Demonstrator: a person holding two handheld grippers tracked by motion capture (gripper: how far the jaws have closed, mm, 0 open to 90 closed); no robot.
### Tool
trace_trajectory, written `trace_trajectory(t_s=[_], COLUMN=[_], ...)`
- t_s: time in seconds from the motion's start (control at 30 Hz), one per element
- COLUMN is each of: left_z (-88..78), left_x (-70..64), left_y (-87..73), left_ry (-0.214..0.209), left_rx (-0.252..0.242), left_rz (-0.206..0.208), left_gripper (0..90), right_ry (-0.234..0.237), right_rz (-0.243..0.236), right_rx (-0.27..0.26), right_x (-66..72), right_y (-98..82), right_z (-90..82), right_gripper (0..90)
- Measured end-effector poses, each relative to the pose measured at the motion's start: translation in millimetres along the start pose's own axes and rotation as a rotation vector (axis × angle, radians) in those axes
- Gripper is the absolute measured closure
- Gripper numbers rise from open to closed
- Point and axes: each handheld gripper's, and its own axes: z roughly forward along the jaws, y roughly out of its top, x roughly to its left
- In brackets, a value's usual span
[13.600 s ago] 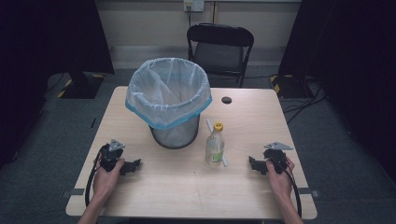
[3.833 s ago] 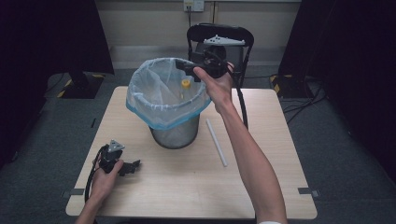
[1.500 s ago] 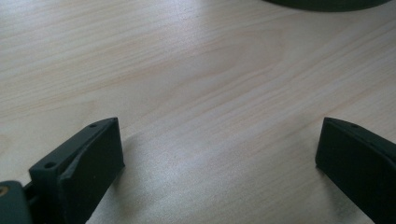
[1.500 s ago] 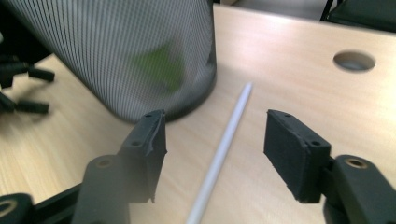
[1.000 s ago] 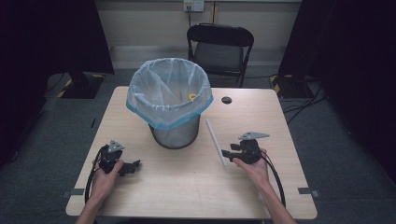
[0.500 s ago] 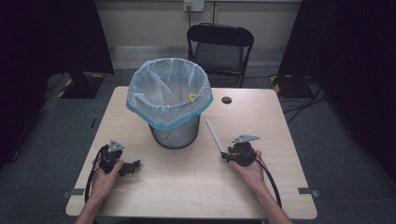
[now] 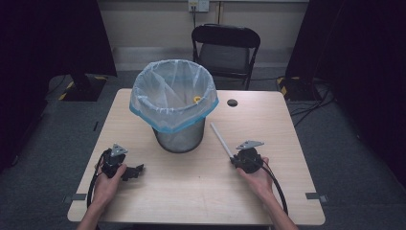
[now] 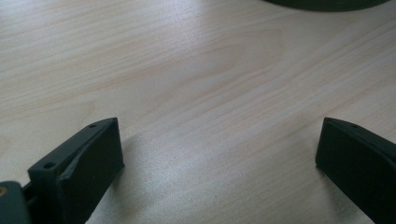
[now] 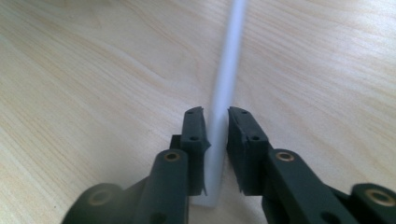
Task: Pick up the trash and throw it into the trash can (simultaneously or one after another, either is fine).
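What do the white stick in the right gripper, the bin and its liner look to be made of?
White stick: probably plastic, a smooth, matte, even white tube or rod; the right gripper has just closed on its near end. Bin: apparently metal mesh, grey and finely perforated. Liner: thin plastic film, translucent and crinkled, blue-tinted where it folds over the rim.

Table (image 7: 268, 191): pale wood-grain top, smooth, low satin sheen.
Rod (image 9: 227, 93): white plastic, smooth, matt.
Right gripper (image 9: 215, 122): black plastic, matt; brass-coloured metal pivot fittings.
Left gripper (image 8: 217, 154): black plastic, matt.
Bin (image 7: 179, 139): metal mesh wall.
Liner (image 7: 153, 91): thin translucent plastic film, crinkled, slightly glossy.
Chair (image 7: 225, 36): black, matt.
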Motion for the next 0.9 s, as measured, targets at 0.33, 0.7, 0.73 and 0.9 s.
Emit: trace_trajectory(t_s=[0.33,0.7,0.73,0.9], left_z=[0.1,0.3,0.3,0.2], left_x=[0.3,0.5,0.6,0.7], left_y=[0.1,0.2,0.2,0.3], left_ry=[-0.001,-0.006,-0.006,-0.006], left_rx=[0.000,0.001,0.001,0.002], left_rz=[0.002,0.001,0.001,0.002], left_gripper=[0.1,0.0,0.0,0.0], right_ry=[0.005,0.009,0.009,0.010], right_rz=[0.042,0.110,0.114,0.136], right_rx=[-0.002,-0.045,-0.052,-0.086], right_x=[-1.8,-13.0,-14.8,-21.0], right_y=[0.2,2.2,2.1,3.0], right_z=[-0.3,-6.0,-6.6,-11.1], right_gripper=[81.3,81.4,81.4,81.4])
